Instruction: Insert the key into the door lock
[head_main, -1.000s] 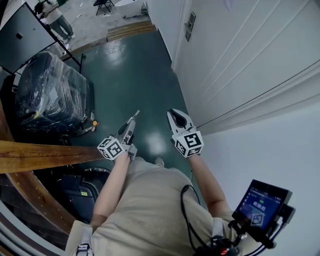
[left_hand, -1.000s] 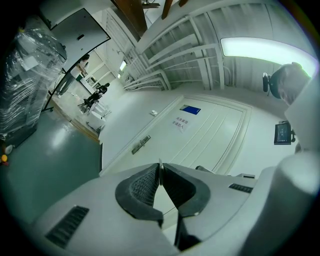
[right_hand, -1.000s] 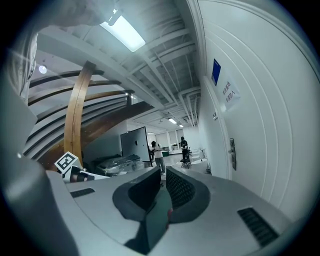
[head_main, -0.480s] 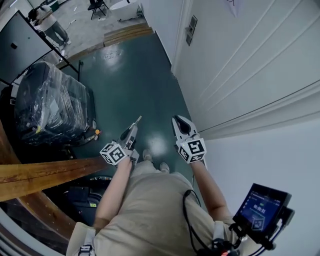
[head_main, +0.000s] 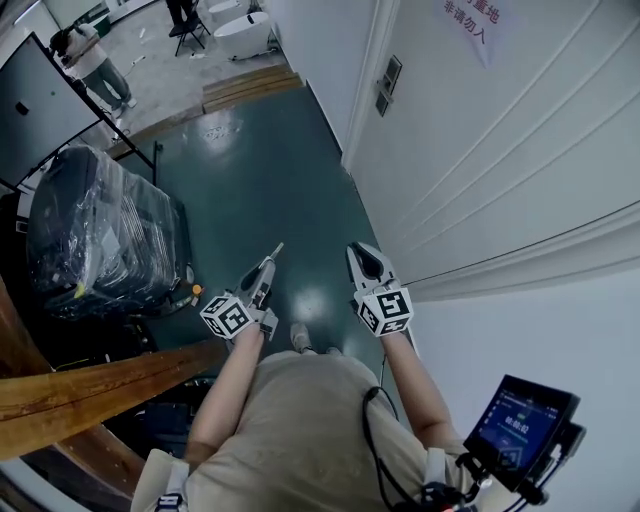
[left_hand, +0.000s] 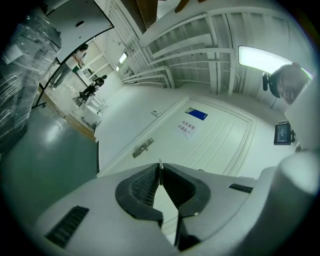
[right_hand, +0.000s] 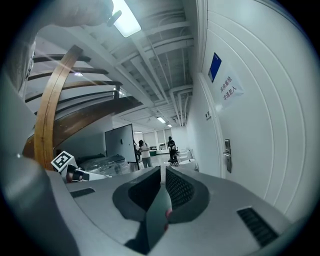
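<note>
Here, a thin key (left_hand: 159, 164) is clamped between the closed jaws of the left gripper (head_main: 266, 262). The right gripper (head_main: 358, 252) is kept narrow, with nothing between its jaws. The door lock (head_main: 388, 85) is seen well ahead on the white door (head_main: 480, 150).

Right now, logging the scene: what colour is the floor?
The floor is dark green; head view.

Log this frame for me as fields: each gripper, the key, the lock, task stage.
left gripper: shut on key, blade poking past the tips
right gripper: shut, empty
lock: on white door, well ahead of both grippers
stage: key not yet at lock
</note>
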